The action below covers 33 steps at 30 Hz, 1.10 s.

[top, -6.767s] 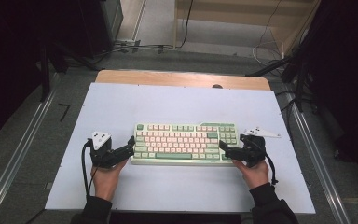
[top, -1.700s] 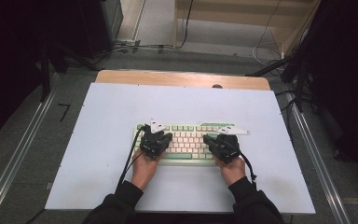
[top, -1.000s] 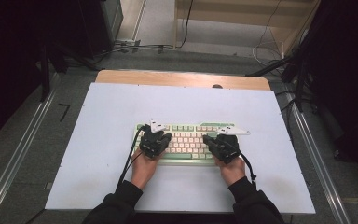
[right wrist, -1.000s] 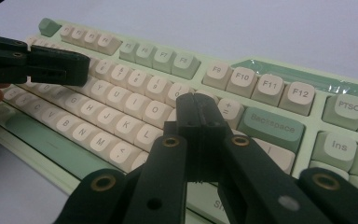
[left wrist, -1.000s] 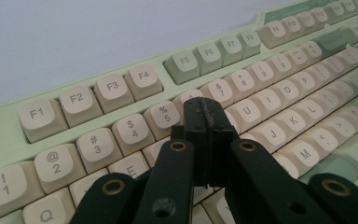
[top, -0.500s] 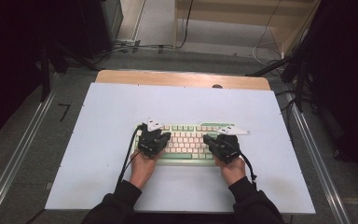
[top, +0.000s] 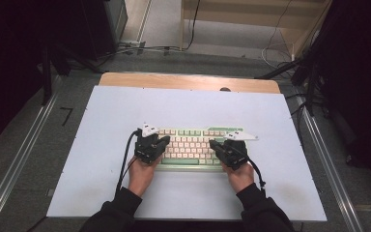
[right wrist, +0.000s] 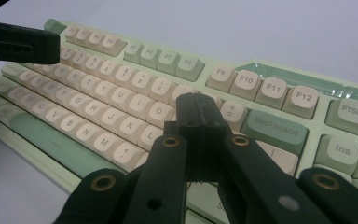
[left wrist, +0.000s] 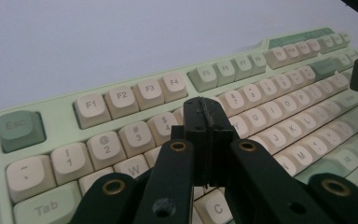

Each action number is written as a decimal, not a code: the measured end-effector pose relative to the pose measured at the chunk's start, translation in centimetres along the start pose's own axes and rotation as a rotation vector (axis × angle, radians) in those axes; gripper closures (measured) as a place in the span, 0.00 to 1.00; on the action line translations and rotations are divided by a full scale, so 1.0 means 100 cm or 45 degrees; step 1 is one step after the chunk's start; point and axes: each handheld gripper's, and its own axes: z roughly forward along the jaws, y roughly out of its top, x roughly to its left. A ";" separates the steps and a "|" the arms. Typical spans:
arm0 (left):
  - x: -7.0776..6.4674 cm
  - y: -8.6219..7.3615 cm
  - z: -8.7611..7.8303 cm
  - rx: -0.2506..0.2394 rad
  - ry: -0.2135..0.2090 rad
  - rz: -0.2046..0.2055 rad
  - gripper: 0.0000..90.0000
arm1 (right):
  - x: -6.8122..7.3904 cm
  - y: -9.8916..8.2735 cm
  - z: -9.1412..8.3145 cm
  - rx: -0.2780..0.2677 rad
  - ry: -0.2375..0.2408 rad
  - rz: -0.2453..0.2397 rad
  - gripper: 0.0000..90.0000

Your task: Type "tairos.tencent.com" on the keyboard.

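A pale green keyboard [top: 193, 145] with cream and green keys lies on the white table near its front edge. My left gripper [top: 150, 140] hovers over the keyboard's left end, jaws pressed together with nothing between them. In the left gripper view the keyboard [left wrist: 121, 126] spreads beneath my left gripper [left wrist: 206, 106], whose tip hangs above the number row and upper letter keys. My right gripper [top: 228, 143] is over the keyboard's right part, also shut and empty. In the right gripper view the keyboard [right wrist: 121, 93] lies under my right gripper [right wrist: 196, 101], whose tip hangs just left of the Backspace key [right wrist: 275, 131].
The white tabletop [top: 183, 106] extends well beyond the keyboard, with a wooden strip [top: 188, 82] along its far edge. Metal rails [top: 19, 159] run down both sides. Cables [top: 280, 43] and dark stands lie on the floor behind.
Both grippers moved from the keyboard's two ends inward over the keys several seconds ago. Over the last second the left has shifted only slightly and the right stayed still.
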 end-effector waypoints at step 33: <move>0.027 -0.015 -0.032 -0.001 0.059 -0.023 1.00 | 0.002 -0.001 0.002 0.011 0.006 -0.004 0.98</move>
